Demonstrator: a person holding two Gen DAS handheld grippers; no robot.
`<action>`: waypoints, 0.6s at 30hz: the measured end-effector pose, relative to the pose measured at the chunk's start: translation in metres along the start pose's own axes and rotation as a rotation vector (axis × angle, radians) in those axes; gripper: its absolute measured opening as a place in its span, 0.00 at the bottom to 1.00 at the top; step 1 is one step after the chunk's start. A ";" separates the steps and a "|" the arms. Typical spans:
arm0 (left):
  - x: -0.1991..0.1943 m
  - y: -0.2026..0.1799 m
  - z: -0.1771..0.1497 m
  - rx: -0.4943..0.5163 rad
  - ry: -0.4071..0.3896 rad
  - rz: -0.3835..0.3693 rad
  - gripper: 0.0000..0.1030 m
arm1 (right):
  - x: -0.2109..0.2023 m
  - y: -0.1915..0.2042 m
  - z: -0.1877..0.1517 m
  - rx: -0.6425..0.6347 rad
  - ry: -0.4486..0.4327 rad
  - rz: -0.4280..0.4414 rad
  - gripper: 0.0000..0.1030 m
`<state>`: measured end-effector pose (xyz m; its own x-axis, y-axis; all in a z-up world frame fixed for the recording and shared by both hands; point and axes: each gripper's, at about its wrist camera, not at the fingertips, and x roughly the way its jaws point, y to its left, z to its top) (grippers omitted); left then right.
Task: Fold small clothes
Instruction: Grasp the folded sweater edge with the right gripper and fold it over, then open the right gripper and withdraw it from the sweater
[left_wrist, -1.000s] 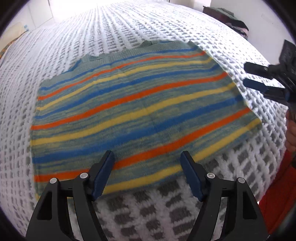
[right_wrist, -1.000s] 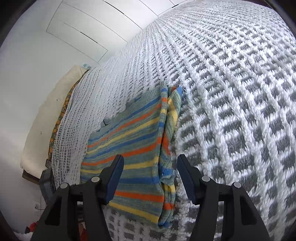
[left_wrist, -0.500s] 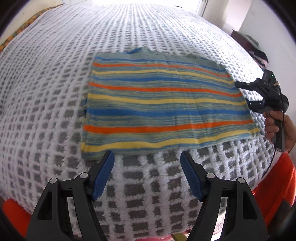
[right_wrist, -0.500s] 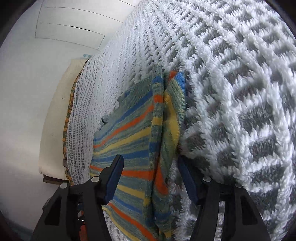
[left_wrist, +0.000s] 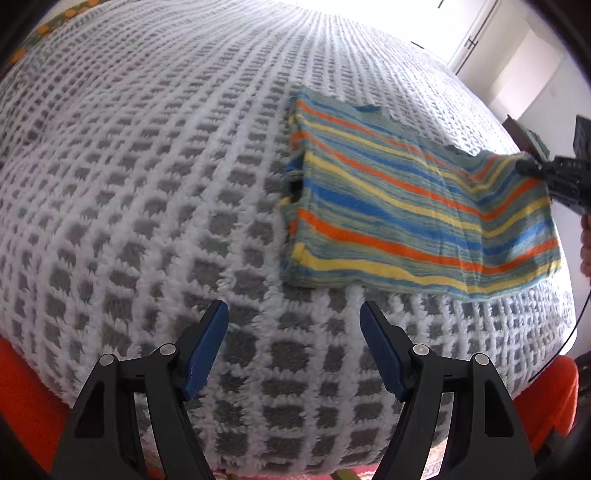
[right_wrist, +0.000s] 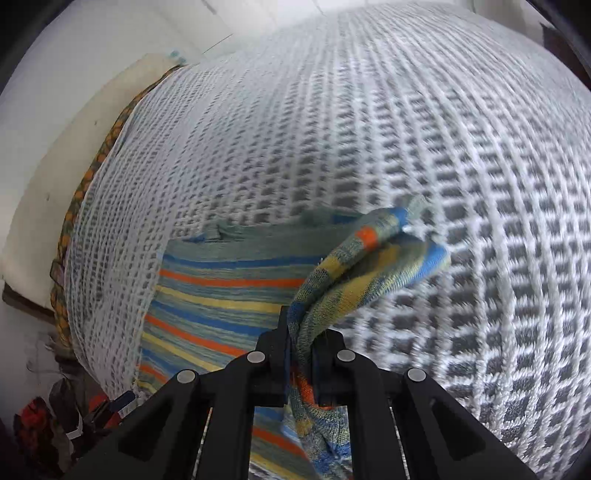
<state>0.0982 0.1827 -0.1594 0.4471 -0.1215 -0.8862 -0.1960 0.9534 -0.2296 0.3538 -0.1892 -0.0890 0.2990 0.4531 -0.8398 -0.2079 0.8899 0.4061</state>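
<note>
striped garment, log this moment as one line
right claw: closing, pinching striped garment edge, lifted | left claw: open, empty, over blanket

A wide stretch of the grey-and-white checked blanket (left_wrist: 155, 177) is left bare to the left of the striped garment (left_wrist: 388, 206), and no object is seen on it. The strip of blanket between the left gripper (left_wrist: 293, 321) and the garment's near edge is likewise unobstructed, and nothing lies between the gripper's spread blue fingers (left_wrist: 207, 347). Passage at the garment's right end is blocked by the right gripper (right_wrist: 299, 354), whose jaws are closing on a bunched fold of the cloth, the raised edge standing above the blanket. Beyond the garment, the blanket is seen open up to the pillow (right_wrist: 74, 155) by the wall
</note>
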 end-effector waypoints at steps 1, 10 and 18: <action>0.000 0.008 -0.002 -0.015 -0.002 -0.004 0.73 | 0.001 0.024 0.005 -0.039 0.008 0.002 0.08; -0.007 0.059 -0.006 -0.123 -0.038 -0.023 0.73 | 0.119 0.187 0.001 -0.083 0.156 0.033 0.16; -0.010 0.067 -0.010 -0.142 -0.048 -0.017 0.73 | 0.123 0.211 -0.002 0.015 0.163 0.318 0.80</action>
<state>0.0725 0.2450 -0.1701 0.4917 -0.1213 -0.8623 -0.3074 0.9023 -0.3022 0.3444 0.0539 -0.1072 0.0688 0.6939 -0.7168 -0.2528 0.7072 0.6603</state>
